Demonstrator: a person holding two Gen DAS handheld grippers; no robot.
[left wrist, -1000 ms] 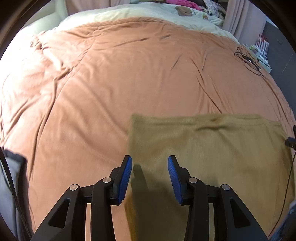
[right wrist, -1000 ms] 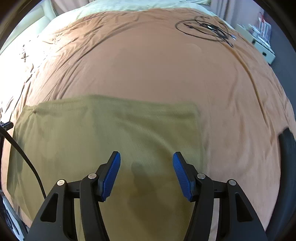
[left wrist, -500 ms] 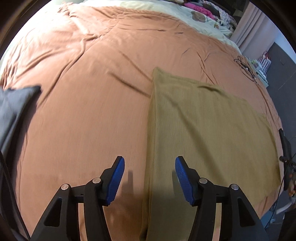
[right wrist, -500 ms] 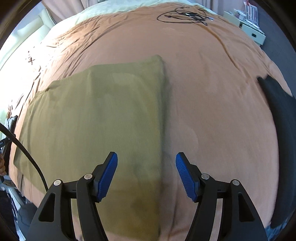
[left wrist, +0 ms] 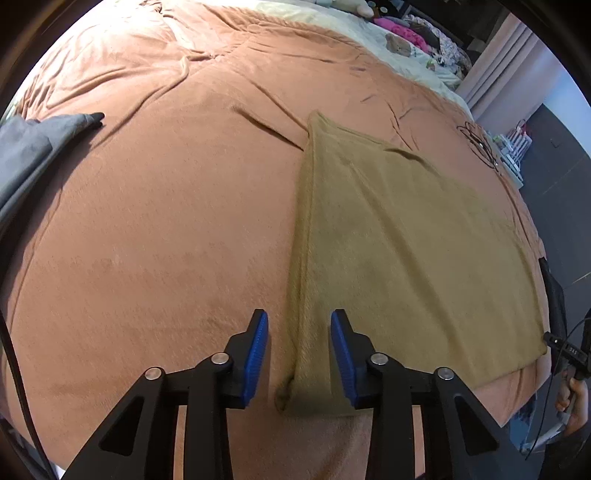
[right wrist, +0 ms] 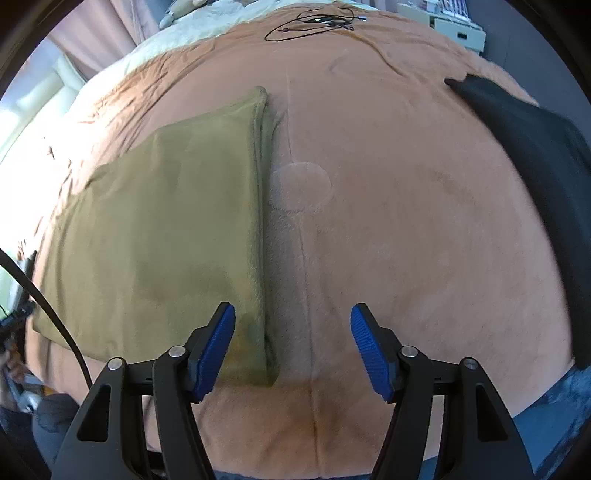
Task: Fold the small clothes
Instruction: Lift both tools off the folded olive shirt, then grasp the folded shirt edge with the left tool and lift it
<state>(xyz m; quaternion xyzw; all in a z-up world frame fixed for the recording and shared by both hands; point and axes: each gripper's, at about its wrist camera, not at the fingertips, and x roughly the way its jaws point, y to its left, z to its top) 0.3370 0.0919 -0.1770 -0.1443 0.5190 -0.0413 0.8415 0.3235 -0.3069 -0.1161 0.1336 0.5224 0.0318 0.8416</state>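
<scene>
**Mika:** Both tongs are spread and hold nothing. At the left gripper (left wrist: 298,349) the jaws have just been closing, and the near left corner of the olive cloth (left wrist: 399,258) lies between them, but the blue pads do not press on it yet. At the right gripper (right wrist: 293,347) the jaws have also closed a little; they stand wide over the cloth's right edge, one finger above the olive cloth (right wrist: 166,229), the other above the bare blanket.

**Jon:** Where does the cloth lie exactly?

**Mika:** Flat on the orange blanket (left wrist: 155,240) of the bed, already folded I think, because the right edge shows several layers. A grey garment (left wrist: 26,147) is well apart on the left, a black garment (right wrist: 532,158) well apart on the right, and a black cable (right wrist: 314,22) lies far behind.

**Jon:** How will it handle?

**Mika:** I judge it as light, soft and limp, like thin fleece. It will not break, but it will sag and the layers may slide apart. The blanket below is soft too, so a deep pinch could catch it together with the cloth.

**Jon:** So where to take it?

**Mika:** At the two near corners, all layers together, and lift evenly with both hands.
</scene>
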